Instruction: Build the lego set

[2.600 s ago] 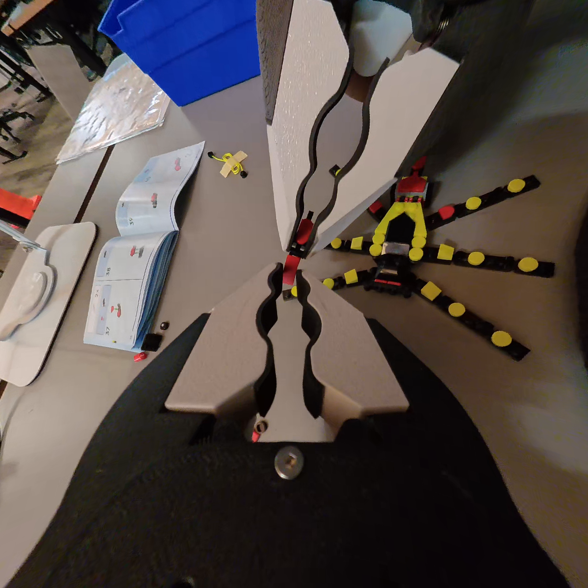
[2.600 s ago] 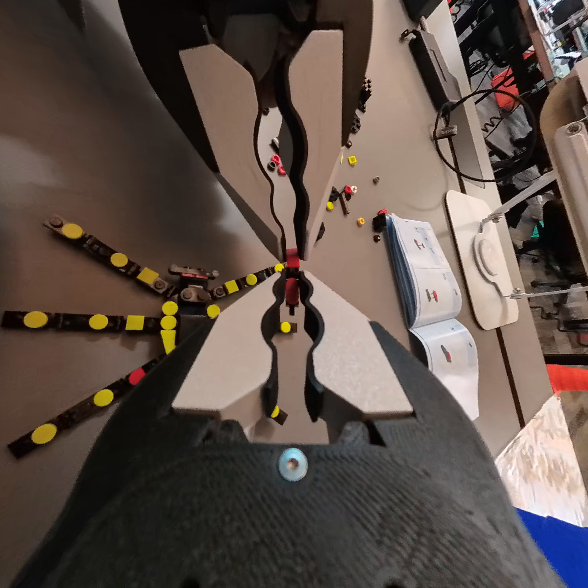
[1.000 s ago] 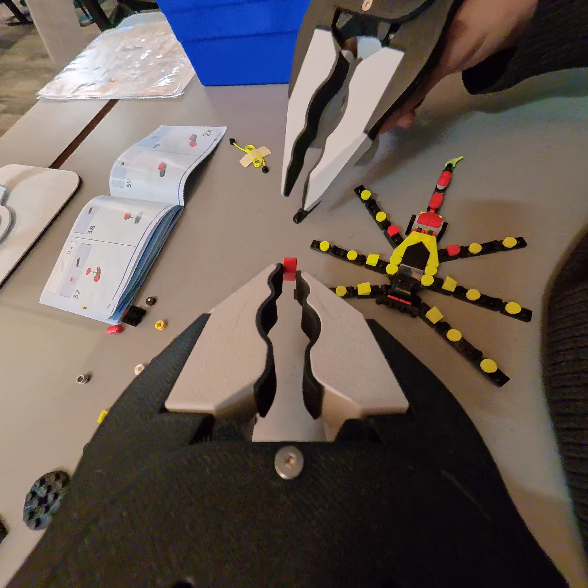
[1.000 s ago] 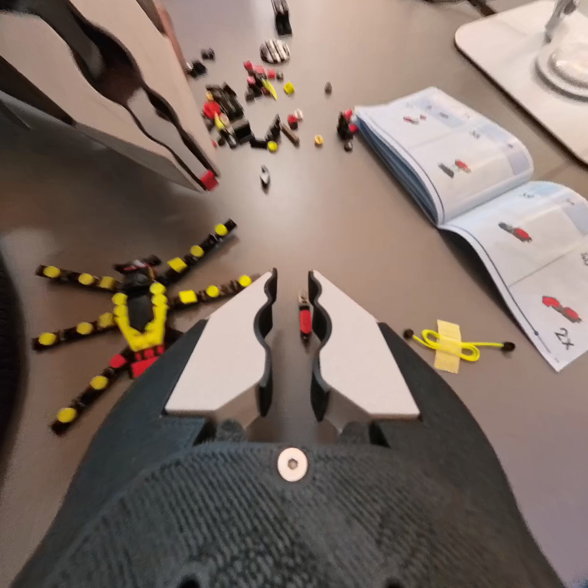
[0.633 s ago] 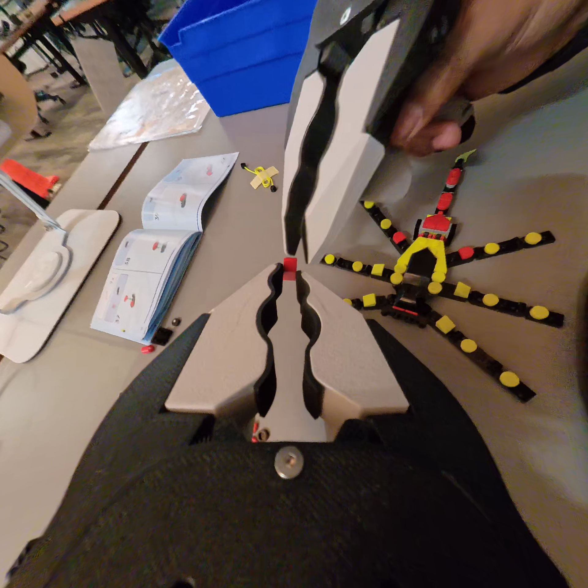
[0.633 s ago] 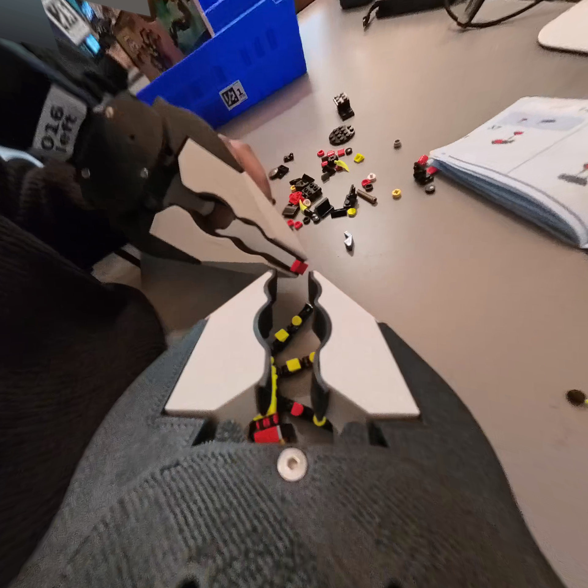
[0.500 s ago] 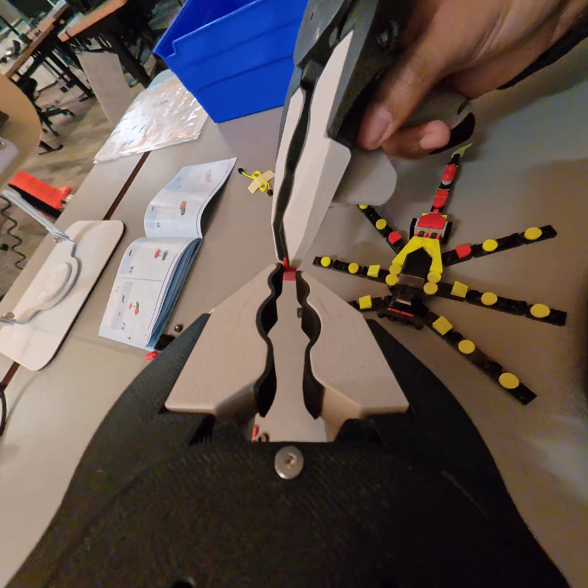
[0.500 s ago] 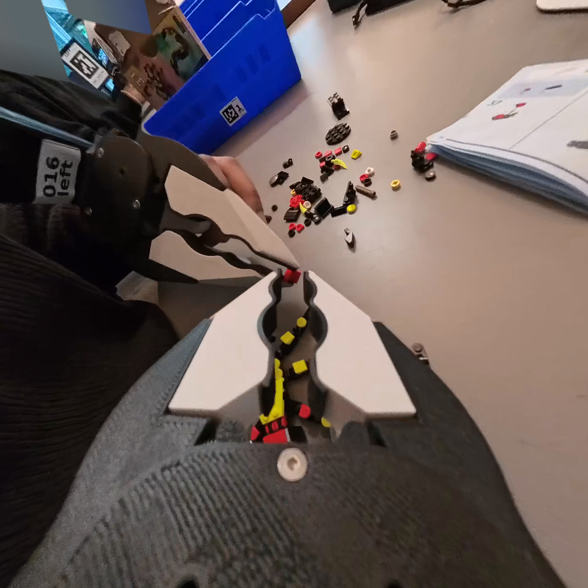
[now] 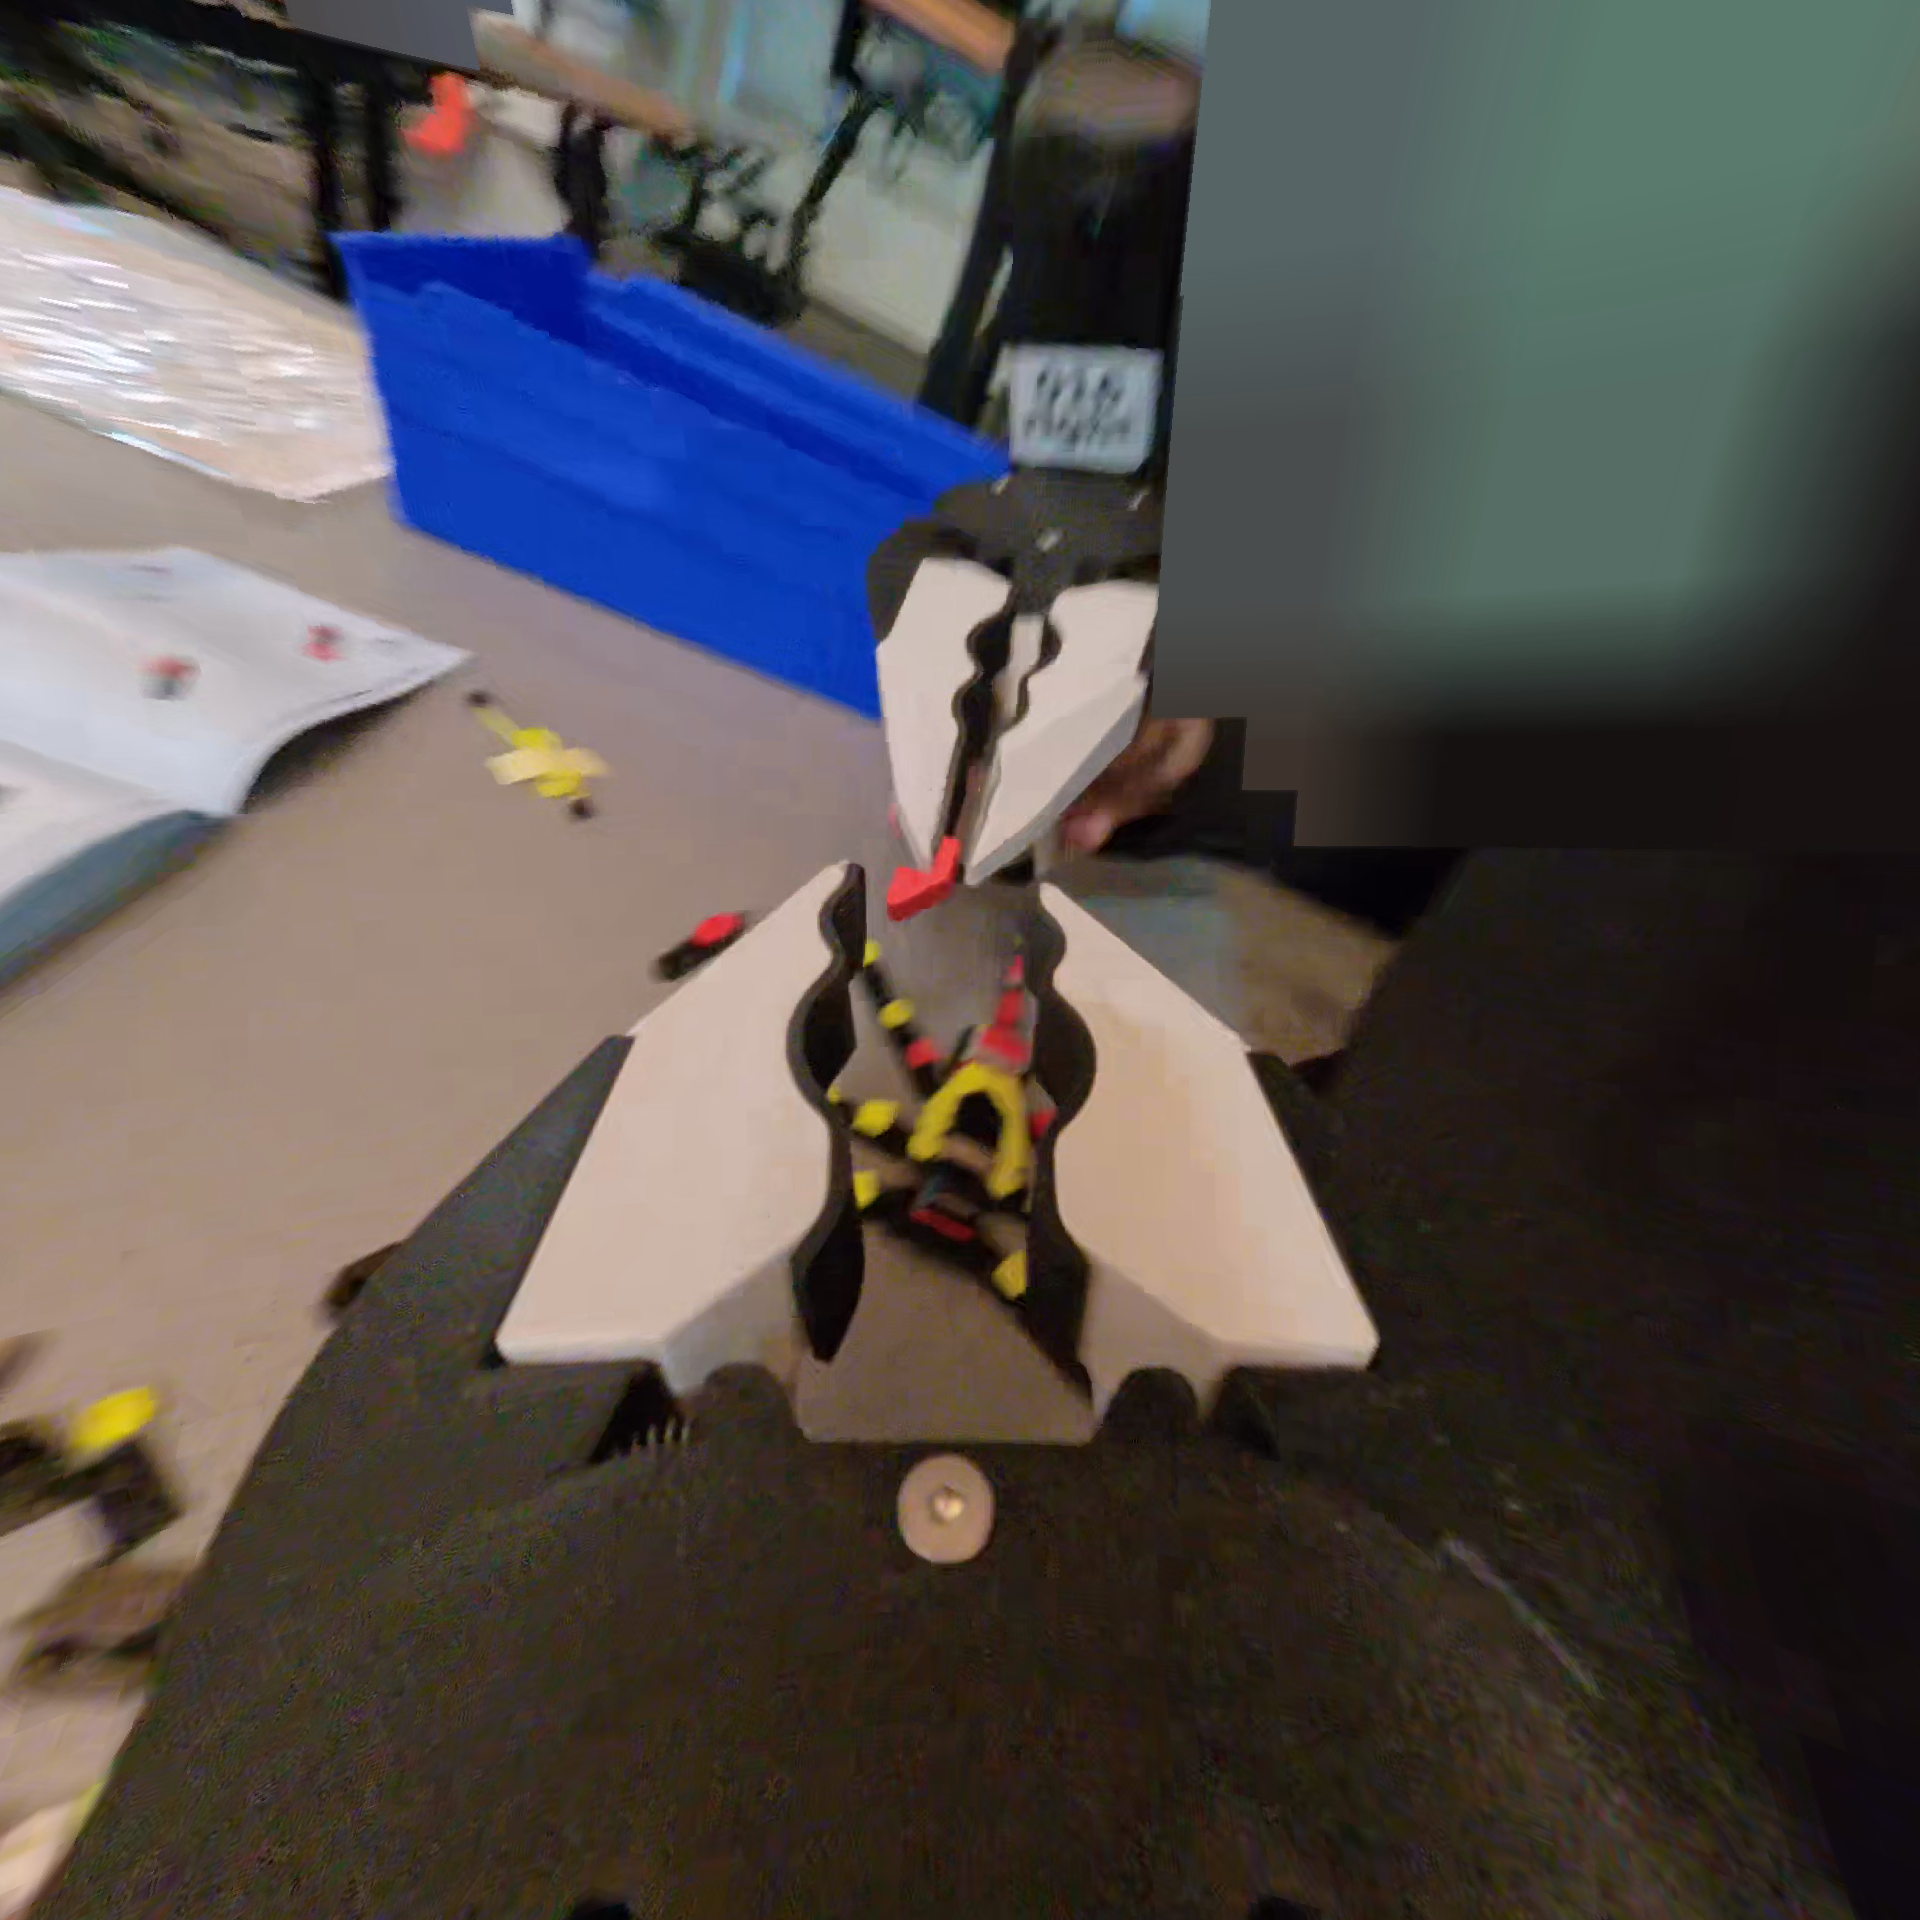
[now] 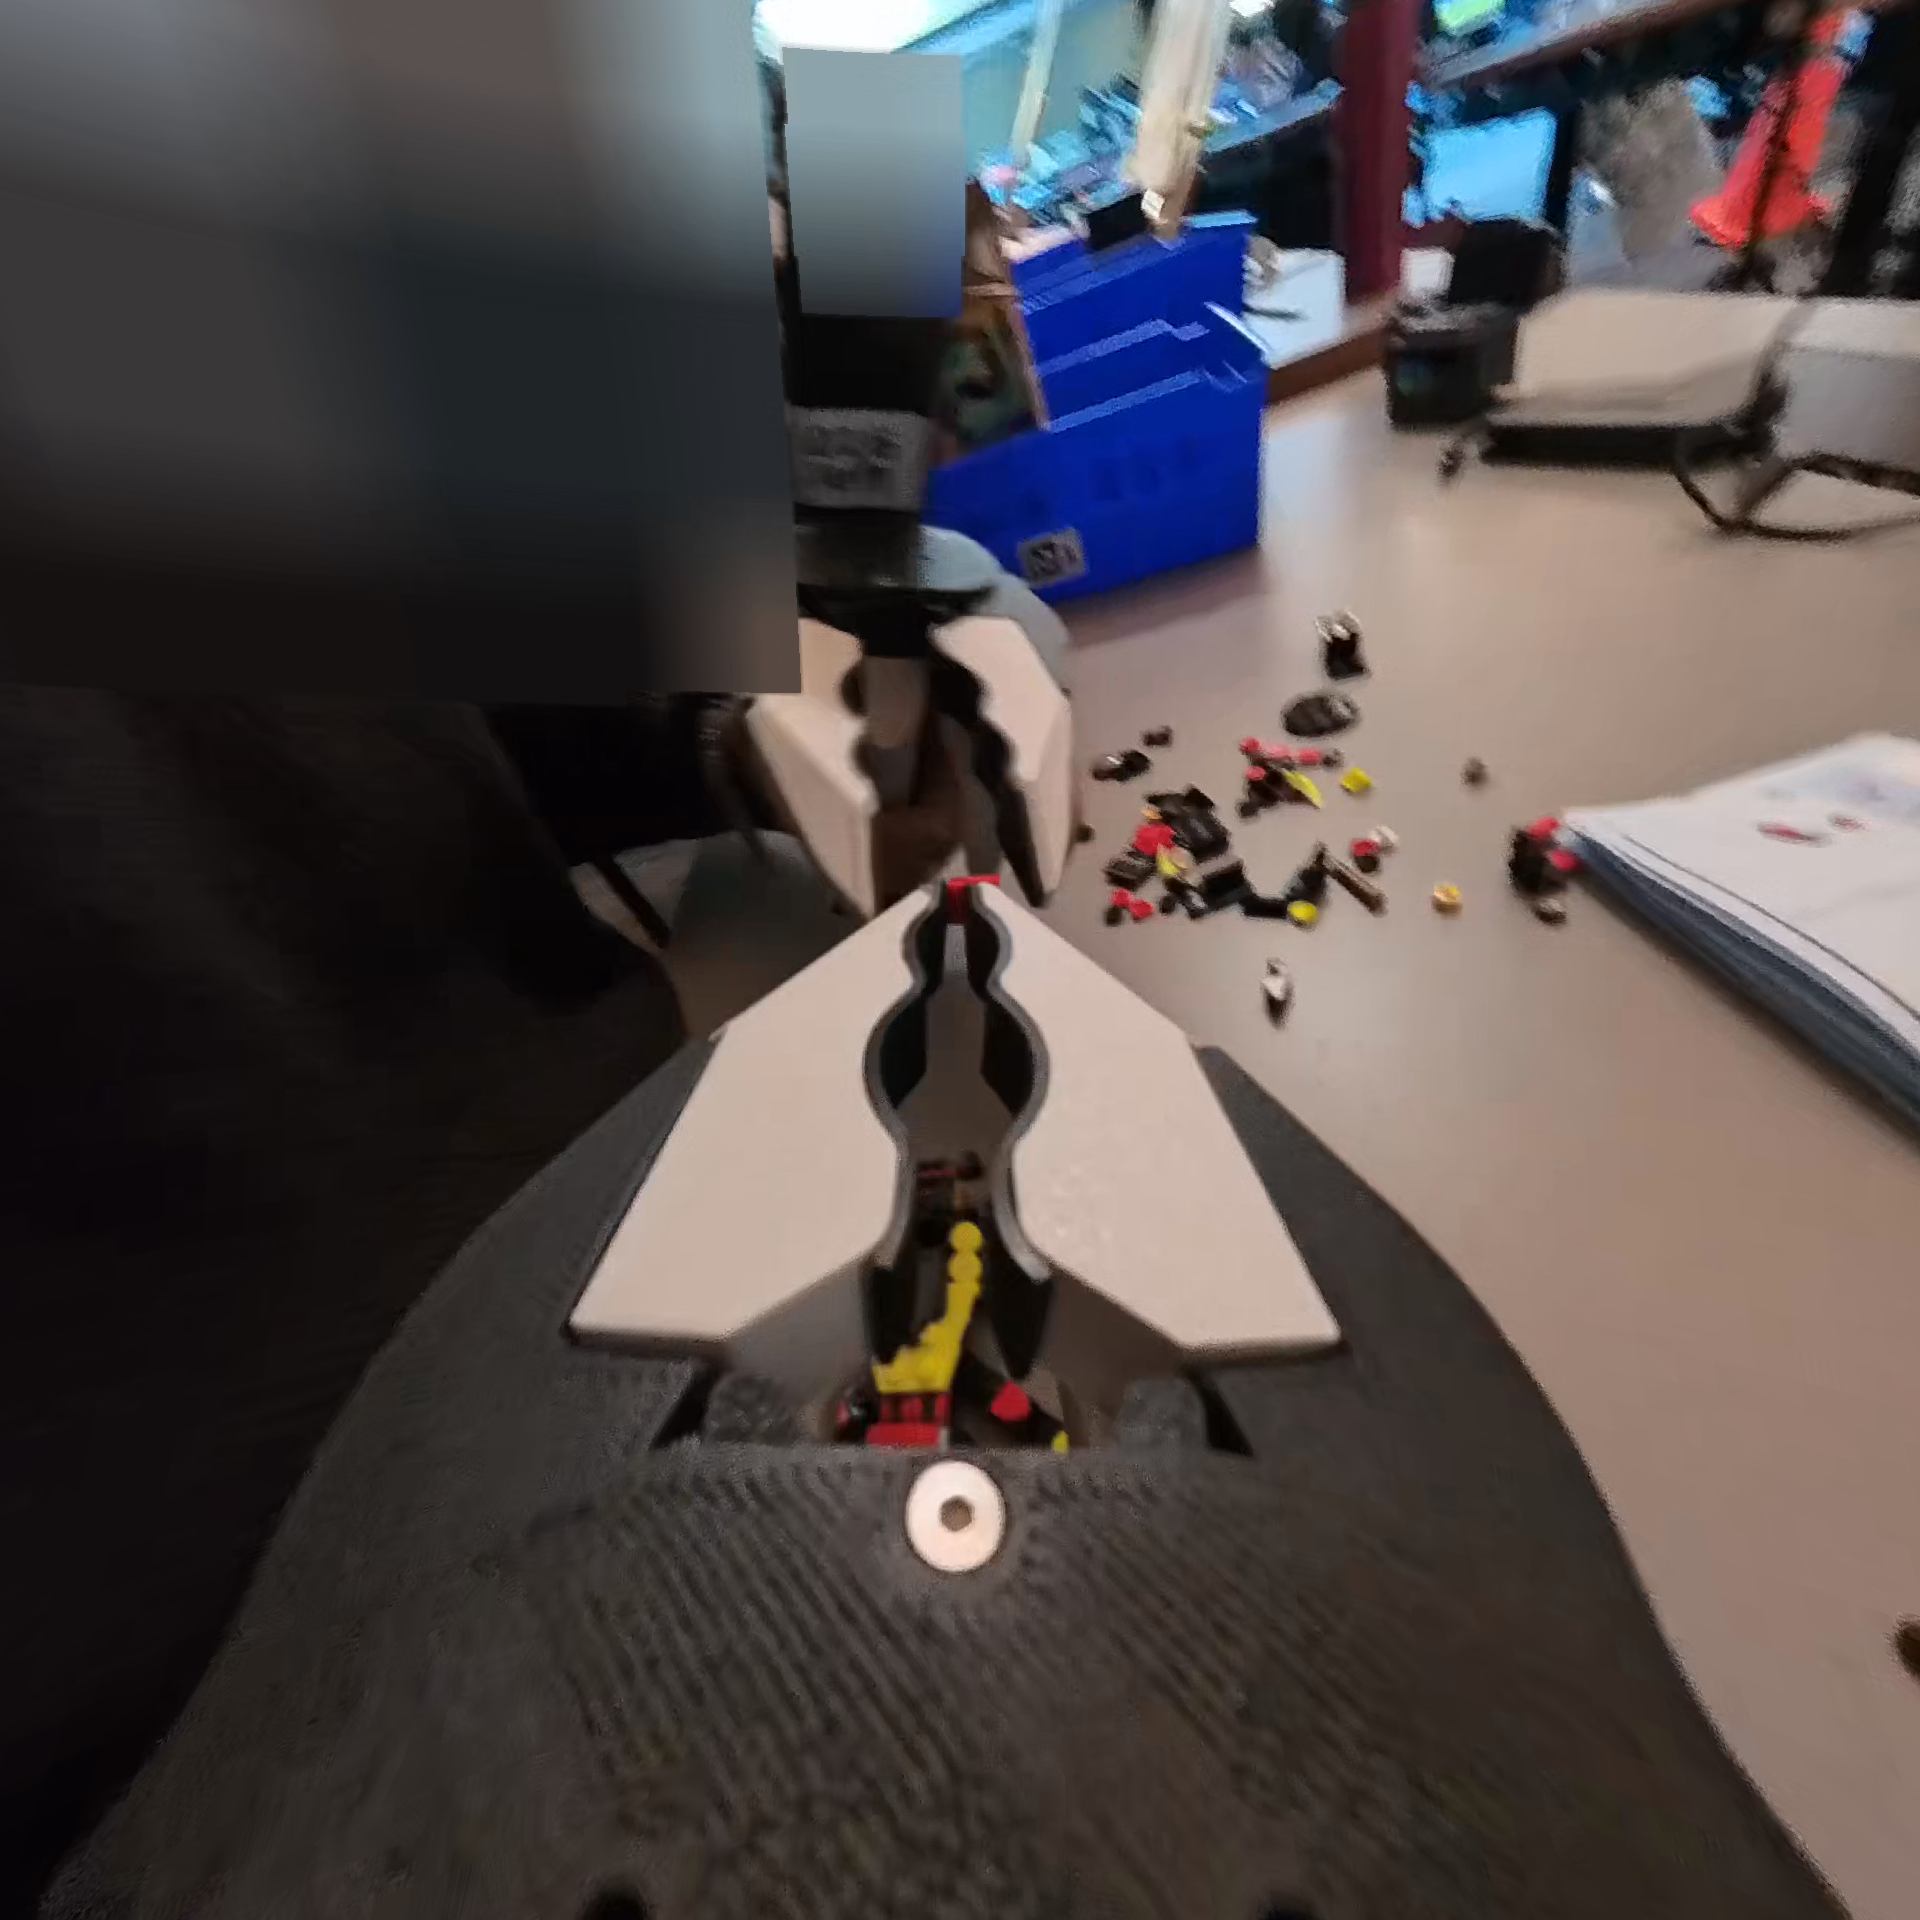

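The black, yellow and red spider model [image 9: 971, 1117] lies on the grey table and shows through the gap between my left fingers; in the right wrist view the model [image 10: 940, 1340] shows low between the right fingers. My right gripper [image 10: 966, 896] is shut on a small red piece [image 10: 968, 885] at its tips. In the left wrist view the right gripper [image 9: 961, 842] points down with the red piece [image 9: 923, 885] just in front of my left gripper [image 9: 948, 883]. The left gripper is open and empty, tip to tip with the right one, above the model.
A blue bin [image 9: 644, 457] stands behind, another blue bin [image 10: 1122, 447] farther off. The open instruction booklet [image 9: 156, 675] lies left, with a taped yellow string [image 9: 540, 764] and a small red and black piece [image 9: 707, 940] nearby. Loose pieces [image 10: 1226, 831] are scattered beside the booklet [image 10: 1787, 862].
The red piece has passed from my left gripper to my right one. The left gripper has opened. Both grippers have tilted up to a flatter angle above the model.
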Action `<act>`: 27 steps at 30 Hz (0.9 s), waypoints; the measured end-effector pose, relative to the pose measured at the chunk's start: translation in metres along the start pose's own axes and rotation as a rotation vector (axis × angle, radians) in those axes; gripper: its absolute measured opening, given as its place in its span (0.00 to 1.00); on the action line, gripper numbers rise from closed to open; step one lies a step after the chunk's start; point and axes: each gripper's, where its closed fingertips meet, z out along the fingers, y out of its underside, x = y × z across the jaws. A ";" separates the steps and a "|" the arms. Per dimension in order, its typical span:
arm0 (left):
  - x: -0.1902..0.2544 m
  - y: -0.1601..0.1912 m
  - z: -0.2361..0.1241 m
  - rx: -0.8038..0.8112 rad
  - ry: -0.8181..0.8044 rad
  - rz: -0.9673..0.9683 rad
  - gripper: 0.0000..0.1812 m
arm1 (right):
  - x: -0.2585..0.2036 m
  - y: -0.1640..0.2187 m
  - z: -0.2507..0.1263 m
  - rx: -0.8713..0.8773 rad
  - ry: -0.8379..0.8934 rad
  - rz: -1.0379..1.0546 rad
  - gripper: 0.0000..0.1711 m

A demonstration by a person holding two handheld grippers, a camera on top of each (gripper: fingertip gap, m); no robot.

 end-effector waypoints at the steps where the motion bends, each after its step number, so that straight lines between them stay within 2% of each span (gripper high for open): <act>1: 0.006 -0.007 -0.003 0.046 0.064 -0.058 0.13 | -0.006 -0.004 -0.001 0.020 -0.036 -0.001 0.00; 4: 0.014 -0.012 -0.007 0.086 0.142 -0.094 0.07 | -0.017 -0.009 -0.001 0.057 -0.117 0.048 0.00; 9: 0.018 -0.013 -0.007 0.100 0.138 -0.044 0.04 | -0.019 -0.014 -0.002 0.110 -0.164 0.125 0.00; 19: 0.023 -0.020 -0.009 0.152 0.239 -0.174 0.04 | -0.024 -0.019 -0.004 0.149 -0.188 0.107 0.00; 27: 0.022 -0.024 -0.013 0.187 0.261 -0.214 0.01 | -0.025 -0.022 -0.006 0.162 -0.179 0.073 0.00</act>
